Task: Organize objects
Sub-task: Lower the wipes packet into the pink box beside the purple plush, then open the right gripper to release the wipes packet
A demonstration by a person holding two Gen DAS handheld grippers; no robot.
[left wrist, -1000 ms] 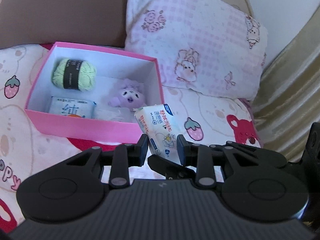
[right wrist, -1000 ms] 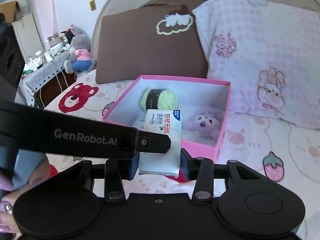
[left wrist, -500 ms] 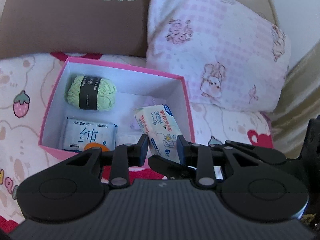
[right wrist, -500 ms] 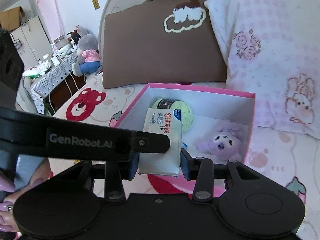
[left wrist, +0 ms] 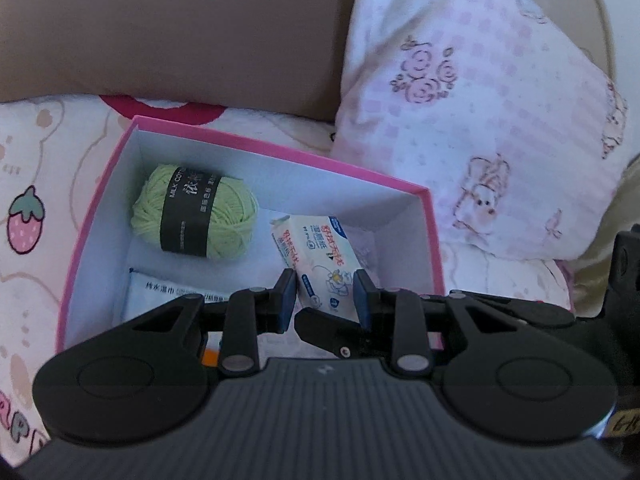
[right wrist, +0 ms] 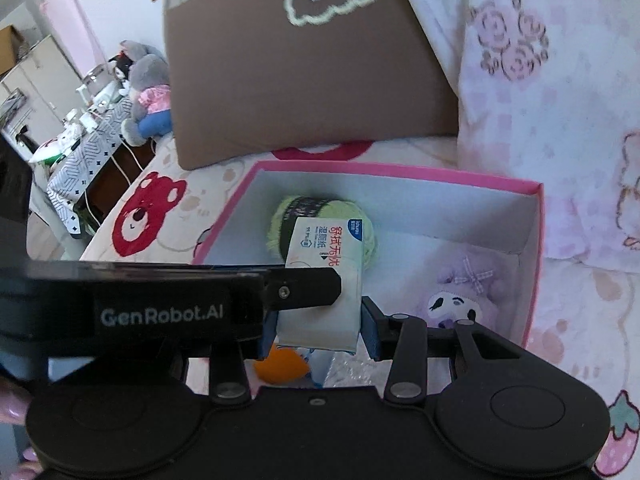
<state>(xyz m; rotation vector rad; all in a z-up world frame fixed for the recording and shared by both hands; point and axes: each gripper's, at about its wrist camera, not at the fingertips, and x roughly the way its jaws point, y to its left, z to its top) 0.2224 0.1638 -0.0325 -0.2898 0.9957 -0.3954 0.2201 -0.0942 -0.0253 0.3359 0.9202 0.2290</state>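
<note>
A white wet wipes pack (left wrist: 316,248) (right wrist: 332,248) hangs over the inside of the pink box (left wrist: 280,150) (right wrist: 400,168). My right gripper (right wrist: 319,332) is shut on its side edges. My left gripper (left wrist: 325,296) is shut on it crosswise, and one of its fingers (right wrist: 304,290) lies across the pack's face. The right gripper's fingertip (left wrist: 324,326) shows in front of the pack in the left wrist view. In the box lie a green yarn ball (left wrist: 192,212) (right wrist: 280,232), a flat wipes packet (left wrist: 160,292) and a purple plush toy (right wrist: 460,300).
The box rests on a bed sheet printed with bears and strawberries. A brown pillow (left wrist: 180,40) and a pink pillow (left wrist: 480,100) lean behind it. A side table (right wrist: 80,152) with plush toys stands off the bed's left. A person's fingers (right wrist: 12,412) show at the lower left.
Both grippers moved forward together with the wipes pack, from in front of the box's near wall to above its inside. The box now looks closer and larger.
</note>
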